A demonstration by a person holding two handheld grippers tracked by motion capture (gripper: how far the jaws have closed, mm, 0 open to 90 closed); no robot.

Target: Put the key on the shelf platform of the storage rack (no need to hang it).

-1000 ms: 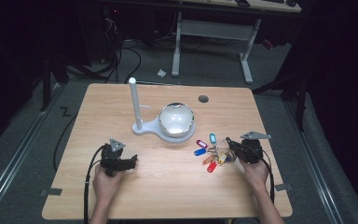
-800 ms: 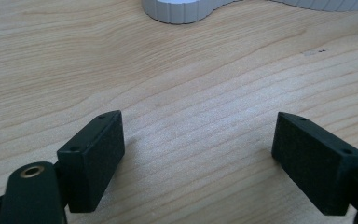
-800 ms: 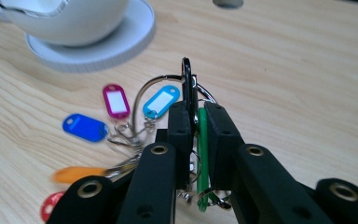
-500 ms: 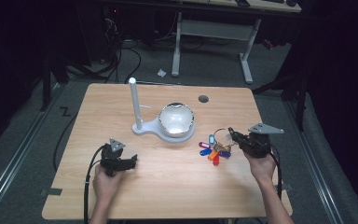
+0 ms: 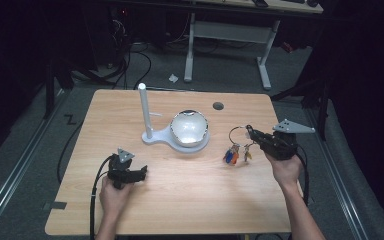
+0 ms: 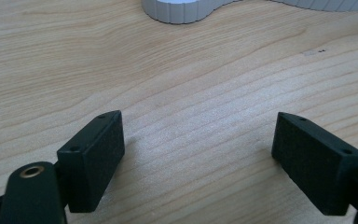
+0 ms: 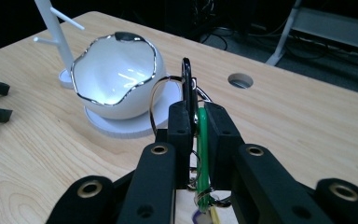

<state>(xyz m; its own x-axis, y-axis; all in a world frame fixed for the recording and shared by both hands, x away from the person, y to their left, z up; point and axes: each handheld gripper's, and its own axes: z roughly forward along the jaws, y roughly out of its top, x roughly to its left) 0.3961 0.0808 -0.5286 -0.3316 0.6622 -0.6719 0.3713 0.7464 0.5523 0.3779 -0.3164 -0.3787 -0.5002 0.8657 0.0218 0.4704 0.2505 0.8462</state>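
A key ring with coloured key tags hangs above the table at the right. My right gripper is shut on it; in the right gripper view the ring and a green tag sit between the jaws of that gripper. A white stand with an upright post and a white bowl stands at the table's middle, also seen as the bowl beyond the ring. My left gripper rests open on the wood at the front left, nothing between its jaws.
The wooden table has a round cable hole near its far edge. The stand's base edge lies ahead of the left gripper. Dark floor, cables and a desk frame lie beyond the table.
My right gripper has lifted the key ring off the table and moved it right and farther back; the tags now dangle. The left gripper has stayed put.
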